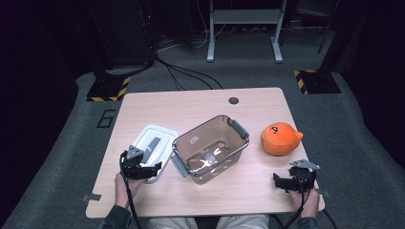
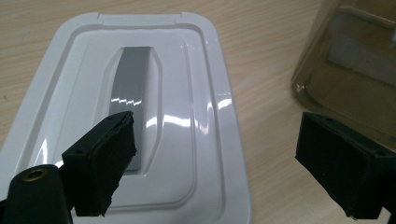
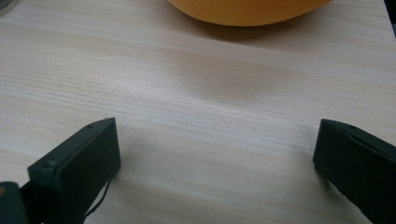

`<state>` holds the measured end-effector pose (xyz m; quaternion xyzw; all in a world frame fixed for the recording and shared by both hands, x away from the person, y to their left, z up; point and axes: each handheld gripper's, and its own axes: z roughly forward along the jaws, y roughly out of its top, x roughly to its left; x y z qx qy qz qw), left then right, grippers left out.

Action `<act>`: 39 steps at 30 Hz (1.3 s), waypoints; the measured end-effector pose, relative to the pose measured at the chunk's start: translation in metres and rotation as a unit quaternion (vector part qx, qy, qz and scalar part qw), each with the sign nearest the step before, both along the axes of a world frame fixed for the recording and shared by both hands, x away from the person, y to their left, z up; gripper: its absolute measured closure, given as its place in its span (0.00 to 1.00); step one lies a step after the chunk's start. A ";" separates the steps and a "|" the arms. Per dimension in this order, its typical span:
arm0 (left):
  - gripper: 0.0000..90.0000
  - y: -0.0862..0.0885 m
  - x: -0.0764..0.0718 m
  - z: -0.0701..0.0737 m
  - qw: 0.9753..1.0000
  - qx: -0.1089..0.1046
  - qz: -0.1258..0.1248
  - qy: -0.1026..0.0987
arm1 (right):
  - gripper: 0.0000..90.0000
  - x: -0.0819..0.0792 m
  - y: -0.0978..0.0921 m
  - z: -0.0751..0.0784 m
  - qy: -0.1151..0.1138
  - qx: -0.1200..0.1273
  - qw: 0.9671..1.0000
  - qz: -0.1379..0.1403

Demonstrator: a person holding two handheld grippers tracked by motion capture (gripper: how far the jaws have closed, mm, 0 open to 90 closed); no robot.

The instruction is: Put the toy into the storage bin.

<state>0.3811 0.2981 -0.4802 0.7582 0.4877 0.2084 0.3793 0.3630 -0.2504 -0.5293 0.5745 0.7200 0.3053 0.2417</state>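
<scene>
Your left gripper [image 1: 142, 168] hovers over the near end of the white lid [image 2: 135, 121], jaws spread wide and gripping nothing; in the left gripper view one jaw sits over the lid's grey recessed handle [image 2: 133, 88] and the other hangs past the lid's edge above bare table [image 1: 205, 102]. That reads as the approach to picking up the lid, with the grasp not yet made. The lid lies flat at about 9 o'clock from the clear brown bin [image 1: 211, 148], touching or nearly touching its side; the high view is too coarse to settle which.

The bin stands open near the table's middle. It looks empty, though glare on its floor makes that a guess. The orange plush toy [image 1: 280, 138] rests on the table at 3 o'clock from the bin, well outside it.

Your right gripper [image 1: 295, 180] waits at 6 o'clock from the toy, jaws wide apart over bare wood, holding nothing.

Next, you would likely need to centre the left jaws across the lid's edge or handle before squeezing.
</scene>
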 end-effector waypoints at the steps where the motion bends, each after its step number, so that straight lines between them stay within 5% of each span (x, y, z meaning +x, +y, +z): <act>1: 0.13 -0.001 -0.004 0.000 1.000 -0.003 -0.002 0.000 | 0.00 0.000 0.000 0.000 0.000 0.000 1.000 0.000; 15: 0.13 -0.024 -0.034 -0.016 0.999 -0.004 -0.049 0.001 | 0.00 0.000 0.000 0.001 0.006 -0.001 1.000 0.000; 20: 0.13 -0.034 -0.041 -0.024 0.998 0.000 -0.066 0.001 | 0.00 -0.002 -0.004 0.007 -0.007 0.021 1.000 0.003; 25: 0.10 -0.042 -0.045 -0.033 0.997 0.001 -0.075 0.002 | 0.00 0.001 0.000 0.031 -0.027 0.034 0.999 0.003; 39: 0.11 -0.052 -0.052 -0.049 0.995 0.028 -0.092 0.010 | 0.00 0.049 0.012 0.094 -0.046 -0.009 0.999 0.022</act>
